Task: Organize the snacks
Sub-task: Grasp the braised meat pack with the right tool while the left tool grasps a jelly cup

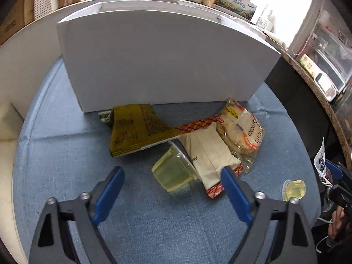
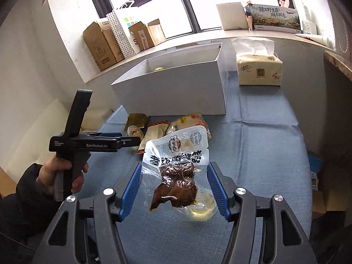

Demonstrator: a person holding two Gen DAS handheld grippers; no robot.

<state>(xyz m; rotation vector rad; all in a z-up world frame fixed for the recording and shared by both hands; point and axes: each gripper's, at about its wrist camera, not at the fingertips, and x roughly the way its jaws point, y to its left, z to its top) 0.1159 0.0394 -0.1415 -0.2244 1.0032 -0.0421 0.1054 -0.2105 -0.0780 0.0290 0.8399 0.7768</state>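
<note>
My left gripper (image 1: 172,169) stands open low over the blue cloth, and a yellow jelly cup (image 1: 173,173) lies on its side between its fingers, untouched. Beside the cup are a beige packet (image 1: 209,154), an olive packet (image 1: 136,129) and a bag of rice crackers (image 1: 242,129), all in front of the white box (image 1: 154,61). My right gripper (image 2: 175,165) is shut on a clear pouch of brown meat (image 2: 176,176), held above the cloth. Under the pouch lies a small jelly cup (image 2: 202,211). From the right wrist view, the left gripper (image 2: 134,140) is at the left, in a person's hand.
The white box (image 2: 176,83) is open at the top with a small yellowish item (image 2: 158,68) inside. A tissue pack (image 2: 259,70) stands to its right. Cardboard boxes (image 2: 103,44) sit on the window ledge. A stone counter edge (image 1: 319,92) borders the cloth on the right.
</note>
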